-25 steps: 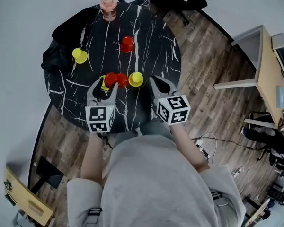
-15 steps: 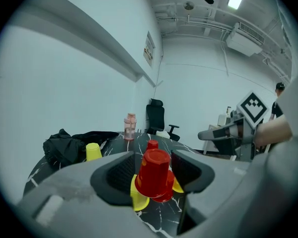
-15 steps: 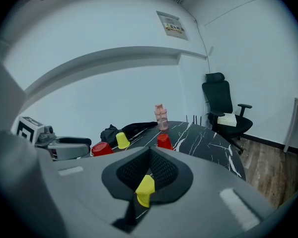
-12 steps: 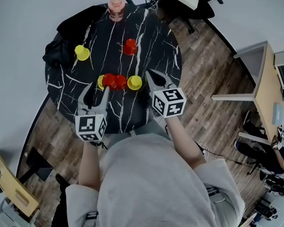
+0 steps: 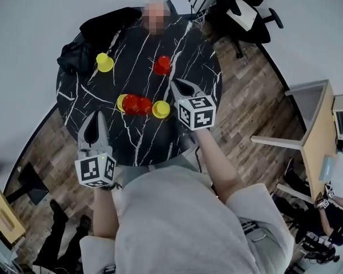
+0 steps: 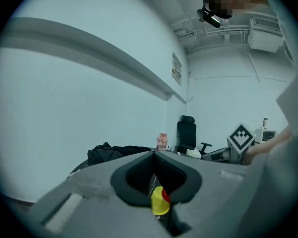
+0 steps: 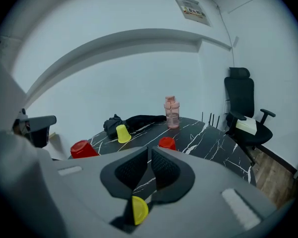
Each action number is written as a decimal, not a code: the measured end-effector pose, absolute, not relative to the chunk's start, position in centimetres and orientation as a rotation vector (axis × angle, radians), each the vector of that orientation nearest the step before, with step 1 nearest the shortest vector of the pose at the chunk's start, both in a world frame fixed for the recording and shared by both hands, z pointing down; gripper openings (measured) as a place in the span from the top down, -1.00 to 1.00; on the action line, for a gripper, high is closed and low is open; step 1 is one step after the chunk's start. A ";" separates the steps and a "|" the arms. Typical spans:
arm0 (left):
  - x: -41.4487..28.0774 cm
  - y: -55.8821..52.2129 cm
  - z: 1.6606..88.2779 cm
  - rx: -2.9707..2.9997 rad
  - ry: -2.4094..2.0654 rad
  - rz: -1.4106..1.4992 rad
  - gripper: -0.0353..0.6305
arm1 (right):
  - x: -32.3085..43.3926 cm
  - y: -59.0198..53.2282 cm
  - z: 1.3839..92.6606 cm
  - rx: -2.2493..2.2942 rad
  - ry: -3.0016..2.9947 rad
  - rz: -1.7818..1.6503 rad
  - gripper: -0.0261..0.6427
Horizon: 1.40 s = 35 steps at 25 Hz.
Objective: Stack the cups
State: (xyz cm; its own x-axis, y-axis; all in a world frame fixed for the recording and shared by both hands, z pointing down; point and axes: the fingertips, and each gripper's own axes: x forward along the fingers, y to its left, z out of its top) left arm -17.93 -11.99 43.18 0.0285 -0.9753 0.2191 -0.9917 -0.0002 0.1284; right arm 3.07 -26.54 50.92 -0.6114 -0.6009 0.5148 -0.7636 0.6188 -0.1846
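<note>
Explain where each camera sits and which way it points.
Head view: on the person's head, facing steeply down at the table; torso, arms, left gripper, right gripper show.
Left gripper view: on that gripper, facing level past its just-closed, empty jaws; right gripper's cube shows.
Right gripper view: on that gripper, facing across the table; grey clothing shows.
Shared: both gripper views catch the pink bottle.

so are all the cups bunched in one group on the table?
No, a yellow cup and a red cup sit on their own, farther back on the table than the row of four cups.
</note>
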 end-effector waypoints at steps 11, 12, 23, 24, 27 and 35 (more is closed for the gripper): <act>-20.6 -7.4 44.2 1.792 -2.222 0.099 0.88 | 1.5 -32.0 57.1 0.910 -2.340 0.518 0.23; -20.8 -7.0 44.4 1.772 -2.234 0.104 0.88 | 1.3 -32.4 57.6 0.902 -2.332 0.515 0.21; -22.5 -4.1 45.2 1.649 -2.308 0.146 0.88 | 0.2 -35.6 60.6 0.937 -2.264 0.437 0.32; -22.6 -4.1 45.2 1.651 -2.309 0.148 0.88 | 0.2 -35.7 60.5 0.941 -2.268 0.425 0.33; -22.6 -4.8 44.9 1.677 -2.298 0.146 0.88 | 0.2 -35.2 59.6 0.944 -2.294 0.414 0.34; -21.3 -8.4 43.9 1.844 -2.205 0.131 0.88 | 1.5 -31.4 54.9 0.982 -2.391 0.505 0.36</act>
State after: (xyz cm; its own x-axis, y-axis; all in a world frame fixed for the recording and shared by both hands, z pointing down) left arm -21.32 -8.45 43.91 -0.1583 -0.9533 0.2572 -0.9770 0.1889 0.0990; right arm 1.49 -31.38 54.90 -0.6136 -0.5410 0.5752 -0.7274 0.6707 -0.1451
